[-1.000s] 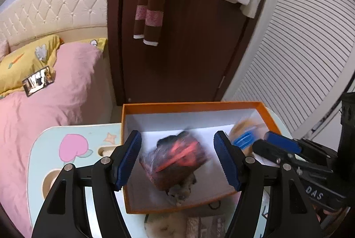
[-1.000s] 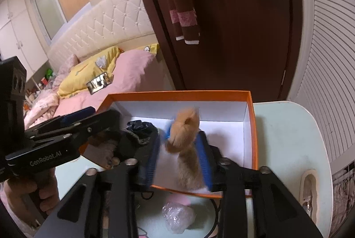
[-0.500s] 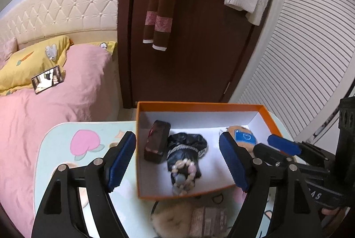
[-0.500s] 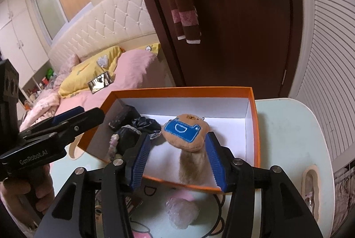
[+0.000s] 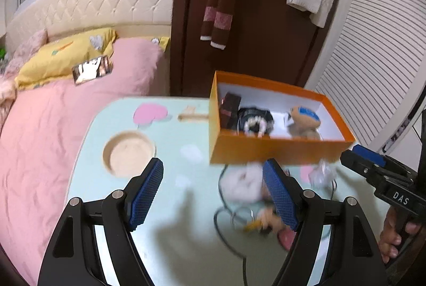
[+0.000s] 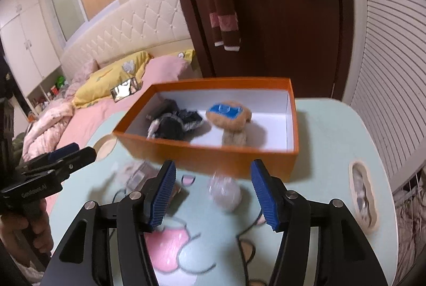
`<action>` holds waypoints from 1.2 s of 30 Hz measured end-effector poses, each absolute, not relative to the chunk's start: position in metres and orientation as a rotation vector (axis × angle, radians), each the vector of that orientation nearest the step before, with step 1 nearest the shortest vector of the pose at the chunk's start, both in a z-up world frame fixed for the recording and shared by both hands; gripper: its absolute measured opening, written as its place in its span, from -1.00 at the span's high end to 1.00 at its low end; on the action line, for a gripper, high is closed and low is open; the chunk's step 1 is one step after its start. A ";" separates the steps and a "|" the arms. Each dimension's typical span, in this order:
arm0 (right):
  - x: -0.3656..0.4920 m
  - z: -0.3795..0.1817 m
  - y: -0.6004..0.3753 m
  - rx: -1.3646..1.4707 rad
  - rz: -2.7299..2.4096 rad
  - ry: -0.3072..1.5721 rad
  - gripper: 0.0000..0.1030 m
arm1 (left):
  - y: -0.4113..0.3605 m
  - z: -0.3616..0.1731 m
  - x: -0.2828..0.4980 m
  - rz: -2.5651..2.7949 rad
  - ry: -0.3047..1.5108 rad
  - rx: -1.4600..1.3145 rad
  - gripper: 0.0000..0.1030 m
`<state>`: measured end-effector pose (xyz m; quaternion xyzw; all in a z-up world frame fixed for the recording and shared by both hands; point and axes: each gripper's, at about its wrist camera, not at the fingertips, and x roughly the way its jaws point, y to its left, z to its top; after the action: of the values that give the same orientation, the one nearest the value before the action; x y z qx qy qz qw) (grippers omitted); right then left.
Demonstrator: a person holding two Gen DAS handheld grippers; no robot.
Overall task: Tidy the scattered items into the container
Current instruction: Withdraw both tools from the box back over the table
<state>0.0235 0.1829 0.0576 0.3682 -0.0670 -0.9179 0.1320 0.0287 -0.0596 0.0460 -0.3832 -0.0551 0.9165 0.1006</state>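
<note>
The orange box (image 5: 279, 150) (image 6: 213, 155) stands at the table's far side. It holds a dark brown case (image 5: 230, 110), a black beaded hair piece (image 5: 255, 119) (image 6: 173, 123) and a tan plush toy with a blue patch (image 5: 303, 118) (image 6: 229, 115). My left gripper (image 5: 211, 168) is open over the table in front of the box, empty. A white fluffy item (image 5: 245, 182) lies by its right finger. The jaws of my right gripper (image 6: 213, 168) are opening; a clear crumpled wrapper (image 6: 226, 191) lies on the table between them, untouched.
A black cable (image 5: 226, 219), a small doll charm (image 5: 266, 219) and a small packet (image 6: 138, 171) are scattered on the pale green table (image 5: 165, 206). The table has a round recess (image 5: 129, 152) and a slot (image 6: 362, 195). A pink bed (image 5: 53, 113) is at the left, a dark door behind.
The left gripper dropped the dark case into the box and the right let go of the plush toy. Both drew back from the box to the table in front.
</note>
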 end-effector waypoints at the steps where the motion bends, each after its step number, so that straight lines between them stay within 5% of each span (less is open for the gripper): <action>1: 0.029 0.055 0.182 1.080 -2.664 -0.190 -0.13 | -0.061 0.043 0.034 2.705 -0.169 -1.143 -0.50; 15: 0.051 0.000 0.183 1.350 -2.682 -0.081 -0.25 | -0.041 -0.005 0.067 2.675 0.020 -1.278 -0.50; 22: 0.046 -0.009 0.189 1.402 -2.785 -0.013 -0.99 | -0.036 -0.015 0.066 2.722 0.091 -1.259 -0.72; 26: 0.046 -0.010 0.193 1.372 -2.824 -0.024 -0.99 | -0.036 -0.017 0.067 2.728 0.080 -1.278 -0.99; 36: 0.046 -0.012 0.192 1.356 -2.825 -0.013 -0.99 | -0.033 -0.020 0.067 2.730 0.078 -1.270 -0.99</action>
<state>0.0465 0.1919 -0.0118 0.4326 -0.0042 -0.9016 0.0040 0.0674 -0.0333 -0.0195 -0.4209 0.0259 0.9044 0.0649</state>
